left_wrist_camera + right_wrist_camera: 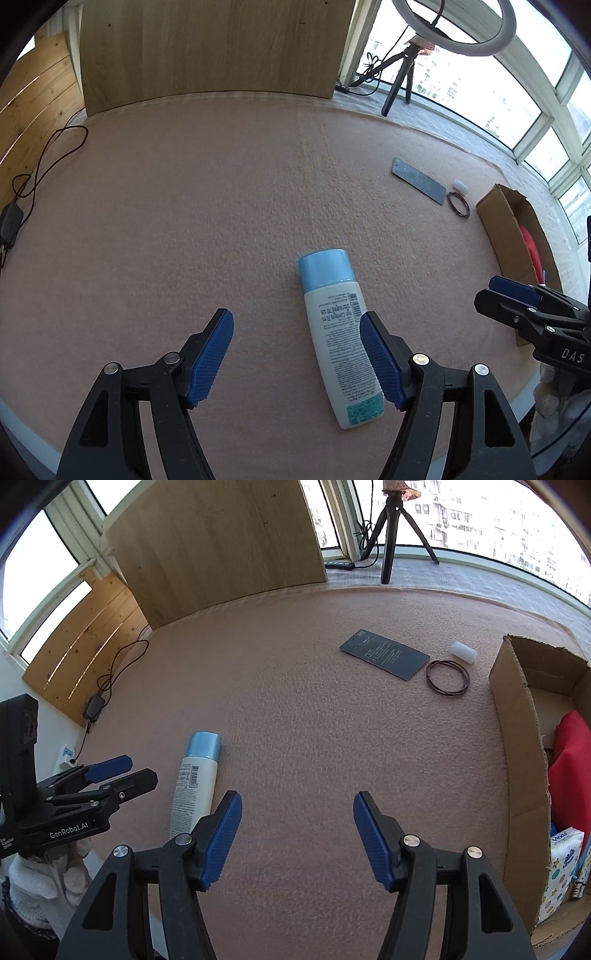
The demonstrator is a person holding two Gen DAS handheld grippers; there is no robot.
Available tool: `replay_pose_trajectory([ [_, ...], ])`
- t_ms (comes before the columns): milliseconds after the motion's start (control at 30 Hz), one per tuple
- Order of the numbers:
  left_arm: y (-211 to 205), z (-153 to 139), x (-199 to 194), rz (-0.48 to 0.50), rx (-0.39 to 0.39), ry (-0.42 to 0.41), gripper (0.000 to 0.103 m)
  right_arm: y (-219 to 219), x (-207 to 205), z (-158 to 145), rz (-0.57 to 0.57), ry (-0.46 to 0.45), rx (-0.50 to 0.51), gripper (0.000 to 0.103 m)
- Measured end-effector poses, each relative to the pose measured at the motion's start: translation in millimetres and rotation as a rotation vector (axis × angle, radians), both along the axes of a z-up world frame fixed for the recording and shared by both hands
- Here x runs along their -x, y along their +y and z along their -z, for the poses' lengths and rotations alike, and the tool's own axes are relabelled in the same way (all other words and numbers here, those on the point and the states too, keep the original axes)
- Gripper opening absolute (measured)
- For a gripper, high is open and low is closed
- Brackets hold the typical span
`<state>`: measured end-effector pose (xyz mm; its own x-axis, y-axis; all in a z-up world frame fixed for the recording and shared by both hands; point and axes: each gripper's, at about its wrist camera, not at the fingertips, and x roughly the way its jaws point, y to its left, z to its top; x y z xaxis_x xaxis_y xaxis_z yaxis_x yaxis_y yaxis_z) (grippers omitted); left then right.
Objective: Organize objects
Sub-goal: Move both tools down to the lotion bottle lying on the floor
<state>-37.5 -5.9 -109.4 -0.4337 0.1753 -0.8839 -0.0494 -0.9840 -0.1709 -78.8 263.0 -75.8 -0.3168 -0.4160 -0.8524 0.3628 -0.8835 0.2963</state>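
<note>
A white bottle [338, 339] with a light blue cap lies flat on the pink cloth [221, 206], cap pointing away. My left gripper [296, 326] is open above the cloth; its right finger sits just over the bottle's right side. In the right wrist view the same bottle [195, 779] lies left of my right gripper [297, 808], which is open over bare cloth. Further off lie a dark card [384, 659], a coil of thin dark bands [447, 677] and a small white cylinder [463, 651]. A cardboard box [517, 760] stands at the right.
The box holds a red item [570, 760] and a tissue pack [561, 867]. A wooden board [210, 48] stands at the back, a tripod [391, 528] with a ring light [450, 26] beside it. A cable and adapter [11, 225] lie at the left edge.
</note>
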Motion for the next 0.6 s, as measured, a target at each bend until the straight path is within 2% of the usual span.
replay_pose_trajectory([
  [167,-6,13,2,0.036,-0.011,-0.021,0.078,-25,5,14,-0.020,-0.047,-0.010,0.059],
  [600,4,41,8,0.138,-0.154,-0.097,0.076,-72,20,42,-0.088,-0.180,0.064,0.059],
])
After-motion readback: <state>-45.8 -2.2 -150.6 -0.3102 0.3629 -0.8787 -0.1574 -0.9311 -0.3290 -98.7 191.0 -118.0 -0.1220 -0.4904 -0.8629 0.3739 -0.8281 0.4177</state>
